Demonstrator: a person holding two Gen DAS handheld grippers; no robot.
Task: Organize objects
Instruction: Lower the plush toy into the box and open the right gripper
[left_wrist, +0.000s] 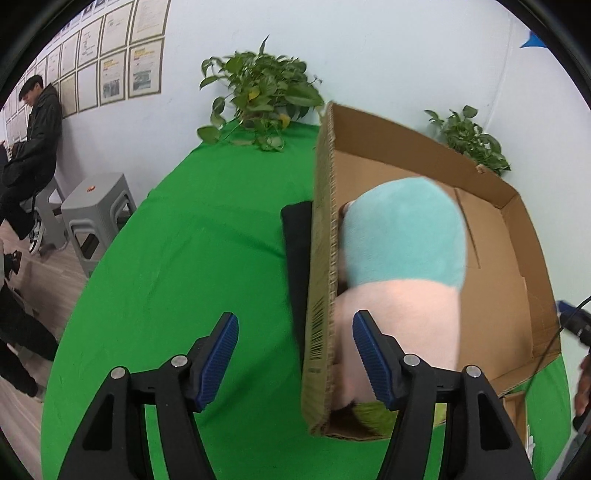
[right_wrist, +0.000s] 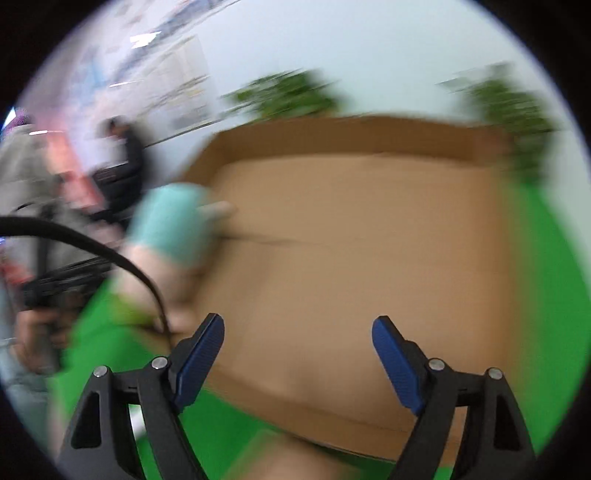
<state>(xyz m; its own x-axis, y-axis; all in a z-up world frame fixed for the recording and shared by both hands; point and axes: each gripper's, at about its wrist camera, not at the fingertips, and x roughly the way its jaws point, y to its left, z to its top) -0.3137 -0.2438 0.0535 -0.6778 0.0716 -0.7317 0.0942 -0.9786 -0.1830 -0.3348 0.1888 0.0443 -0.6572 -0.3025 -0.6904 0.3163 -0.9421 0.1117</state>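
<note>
Left gripper (left_wrist: 295, 354): jaws spread wide, nothing between the blue pads (left_wrist: 221, 354), straddling the near corrugated wall of the cardboard box (left_wrist: 495, 240) from above. One pad hangs over the green tablecloth (left_wrist: 184, 258), the other over the box interior.

Inside the box: a plush toy (left_wrist: 402, 258), turquoise on top, pale pink below, pressed against the left wall, with a patch of yellow-green plush at its near end. Just outside that wall, flat on the cloth: a black fabric item (left_wrist: 295, 240), touching the box.

Right gripper (right_wrist: 297, 354): jaws likewise parted and empty, poised above the near edge of the same box (right_wrist: 351, 258); view heavily blurred. Plush toy (right_wrist: 166, 229) at the box's left side.

Beyond the table: two potted plants (left_wrist: 258, 96) against the wall, grey stools (left_wrist: 96, 210), a seated person in dark clothes (left_wrist: 33, 140), framed papers on the wall (left_wrist: 110, 55).
</note>
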